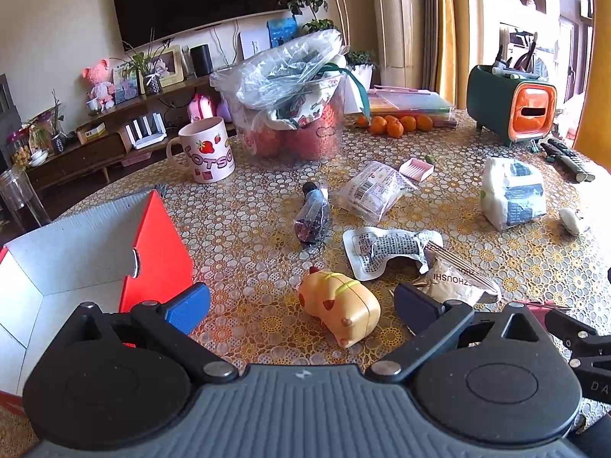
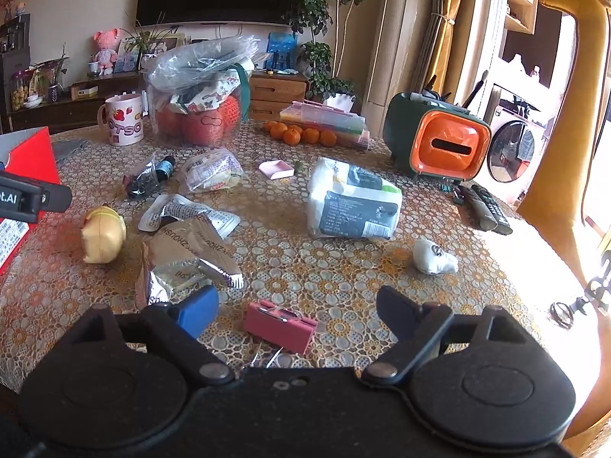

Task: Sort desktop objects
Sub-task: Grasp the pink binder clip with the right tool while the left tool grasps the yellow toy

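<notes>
My left gripper [image 1: 301,305] is open low over the table, and a yellow toy figure [image 1: 340,307] lies on its side between the fingers, apart from both pads. A red and white cardboard box [image 1: 160,252] stands open just to its left. My right gripper [image 2: 298,313] is open too, with a small pink clip case [image 2: 280,326] lying between its fingers, untouched. A torn foil packet [image 2: 183,255] lies ahead of the right gripper's left fingertip. The yellow toy [image 2: 103,234] shows at the left in the right wrist view.
On the patterned tablecloth [image 2: 324,278] lie a white sachet [image 1: 385,248], a wrapped small bottle [image 1: 313,213], a barcode packet [image 1: 372,191], a white bag [image 2: 351,198] and a small white figure [image 2: 435,255]. Further back are a mug [image 1: 208,150], a fruit tub [image 1: 294,122], oranges [image 2: 301,133], a green-orange organiser [image 2: 439,141] and remotes [image 2: 485,208].
</notes>
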Available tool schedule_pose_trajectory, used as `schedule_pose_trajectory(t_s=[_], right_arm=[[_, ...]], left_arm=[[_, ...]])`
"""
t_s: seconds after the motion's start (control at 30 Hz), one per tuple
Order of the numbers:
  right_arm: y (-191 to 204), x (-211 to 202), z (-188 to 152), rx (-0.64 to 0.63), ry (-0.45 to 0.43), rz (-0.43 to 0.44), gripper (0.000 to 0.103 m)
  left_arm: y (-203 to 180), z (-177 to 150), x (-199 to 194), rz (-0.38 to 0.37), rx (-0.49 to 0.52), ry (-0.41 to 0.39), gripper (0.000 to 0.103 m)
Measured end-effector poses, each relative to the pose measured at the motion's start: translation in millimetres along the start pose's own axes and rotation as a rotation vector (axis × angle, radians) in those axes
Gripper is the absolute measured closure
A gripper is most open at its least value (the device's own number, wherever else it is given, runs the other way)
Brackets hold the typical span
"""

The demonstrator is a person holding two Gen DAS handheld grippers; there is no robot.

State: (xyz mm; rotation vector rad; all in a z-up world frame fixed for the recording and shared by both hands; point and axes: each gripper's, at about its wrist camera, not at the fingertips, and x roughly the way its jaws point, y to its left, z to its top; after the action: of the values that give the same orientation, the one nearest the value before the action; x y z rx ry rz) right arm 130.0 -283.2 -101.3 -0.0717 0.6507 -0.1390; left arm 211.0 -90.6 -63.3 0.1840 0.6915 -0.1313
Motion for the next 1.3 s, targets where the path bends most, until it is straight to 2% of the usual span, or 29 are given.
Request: schedule_pose_trajectory(t_s=[0.23,0.47,0.73,0.83,1.13,1.2,1.3], right_arm=[[4.0,19.7,-6.9,0.032,0.047,0.0,0.014],[6.4,35.5,-10.7,0.06,0.082,0.001,0.018],[8.2,47.9,-13.7,0.105,0.111,0.02,0.025],[7.9,49.9,-14.2,0.121,0.114,0.021,0.027],[8.3,56.6,-17.0,0.138,0.126,0.016,0.031],[8.3,56.3,-16.3,0.137,0.122,0.021,0.039],[7.9,55.8,-15.6,0.139,0.121,0.012,0.046]], left_arm=[[-9.2,1.7,32.5,0.044,0.018,0.047,0.0],[-7.5,-0.1,54.6,0.066,-0.019,0.085,0.0],[-6.0,2.9,61.3,0.032,-0.083,0.084,0.0],[-6.6,1.6,68.1,0.042,-0.084,0.106,0.0],[-10.5,-1.1,76.8,-0.008,-0.098,0.132,0.001],[-10.8,-2.8,76.5,-0.022,-0.103,0.133,0.005],[-10.7,-3.7,75.4,-0.046,-0.114,0.134,0.013]])
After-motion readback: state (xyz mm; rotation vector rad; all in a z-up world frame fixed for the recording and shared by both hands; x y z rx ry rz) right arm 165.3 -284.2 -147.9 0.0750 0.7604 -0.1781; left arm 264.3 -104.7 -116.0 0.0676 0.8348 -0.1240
